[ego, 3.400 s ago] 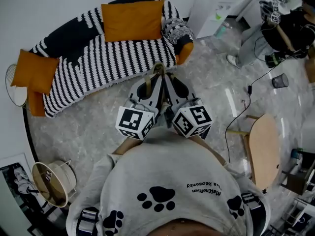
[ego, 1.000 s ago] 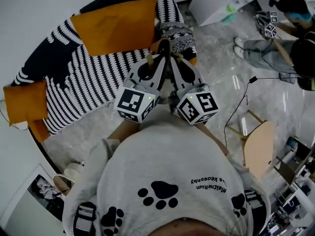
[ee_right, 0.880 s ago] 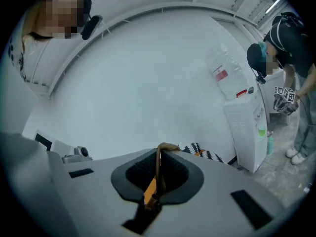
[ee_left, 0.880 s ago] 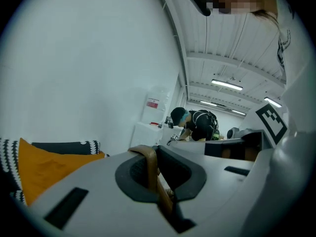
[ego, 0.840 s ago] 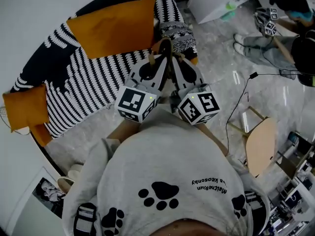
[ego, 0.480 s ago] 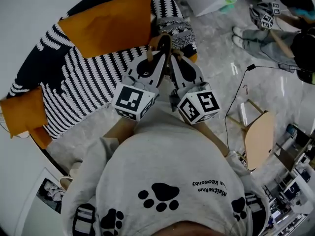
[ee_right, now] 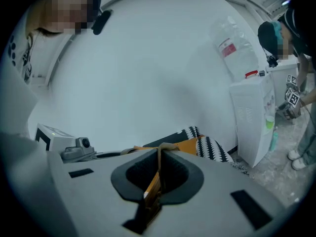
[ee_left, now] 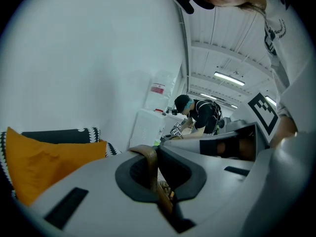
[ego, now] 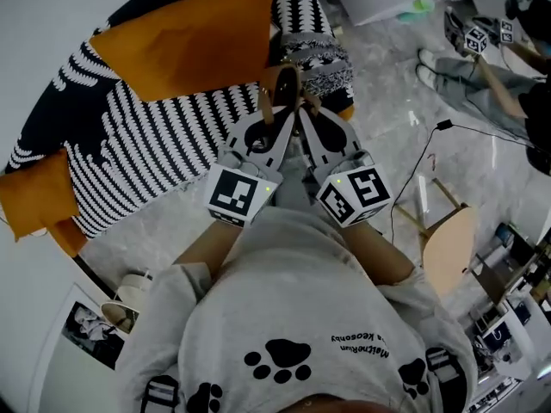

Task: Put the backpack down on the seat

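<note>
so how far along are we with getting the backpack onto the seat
Done: the brown strap is picked up. In hand: left gripper and right gripper both have jaws shut on it, near the striped sofa. Left: lower it onto the seat, release.

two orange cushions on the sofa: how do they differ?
The middle cushion leans on the sofa back, while the end cushion sits at the sofa's left end. The middle cushion looks larger and shows whole; the end cushion reaches the view's edge. Both are plain orange and rectangular.
</note>
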Motion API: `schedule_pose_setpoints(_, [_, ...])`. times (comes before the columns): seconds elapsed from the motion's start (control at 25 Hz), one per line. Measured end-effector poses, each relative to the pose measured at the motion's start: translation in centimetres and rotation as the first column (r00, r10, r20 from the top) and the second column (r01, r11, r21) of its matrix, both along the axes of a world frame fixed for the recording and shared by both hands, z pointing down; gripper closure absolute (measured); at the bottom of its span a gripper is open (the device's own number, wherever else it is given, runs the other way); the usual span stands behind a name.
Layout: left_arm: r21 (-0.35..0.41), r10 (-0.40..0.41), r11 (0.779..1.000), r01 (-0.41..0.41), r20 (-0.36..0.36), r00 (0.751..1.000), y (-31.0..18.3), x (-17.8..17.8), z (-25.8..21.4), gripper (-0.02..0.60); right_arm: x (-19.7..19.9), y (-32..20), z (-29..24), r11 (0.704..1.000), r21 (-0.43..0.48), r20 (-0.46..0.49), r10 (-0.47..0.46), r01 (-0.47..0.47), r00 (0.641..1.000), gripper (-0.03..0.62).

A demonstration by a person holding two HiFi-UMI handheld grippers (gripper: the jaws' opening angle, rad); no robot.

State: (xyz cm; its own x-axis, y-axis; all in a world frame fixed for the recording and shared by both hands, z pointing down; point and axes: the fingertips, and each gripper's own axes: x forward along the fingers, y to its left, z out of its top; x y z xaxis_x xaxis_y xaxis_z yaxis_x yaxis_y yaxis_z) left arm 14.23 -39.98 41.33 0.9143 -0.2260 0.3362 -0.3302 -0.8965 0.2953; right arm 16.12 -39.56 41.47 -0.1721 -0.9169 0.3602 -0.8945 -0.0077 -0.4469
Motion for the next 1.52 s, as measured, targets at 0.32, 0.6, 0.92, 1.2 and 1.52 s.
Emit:
schedule_pose_setpoints(0.32, [-0.025, -0.002, 1.000, 0.003, 0.046, 0.999, -3.4, 3.2, 9.2, 0.563, 3.1, -2.7, 9.2, 0.997, -0.058, 0.005, -0.052, 0.053, 0.999, 0.554])
schedule_pose_setpoints(0.6, [-0.046, 0.028, 0.999, -0.024, 0.083, 0.996, -3.1, 4.4, 15.1, 0.563, 4.0, -3.1, 14.8, 0.993, -0.081, 0.023, -0.083, 0.085, 0.996, 0.553])
schedule_pose_setpoints(0.92, [-0.085, 0.080, 0.994, -0.070, 0.119, 0.990, -2.3, 5.1, 21.0, 0.563, 4.5, -2.3, 20.6, 0.988, -0.134, 0.051, -0.065, 0.071, 0.997, 0.553])
schedule_pose_setpoints(1.2, [-0.098, 0.120, 0.989, -0.106, 0.147, 0.982, -2.0, 5.5, 25.7, 0.563, 4.7, -1.6, 25.1, 0.981, -0.192, 0.069, -0.025, 0.038, 0.997, 0.553])
schedule_pose_setpoints(1.52, [-0.137, 0.132, 0.985, -0.106, 0.201, 0.971, -2.4, 5.4, 30.5, 0.563, 5.6, -1.7, 30.0, 0.963, -0.269, 0.059, 0.014, 0.002, 0.998, 0.553])
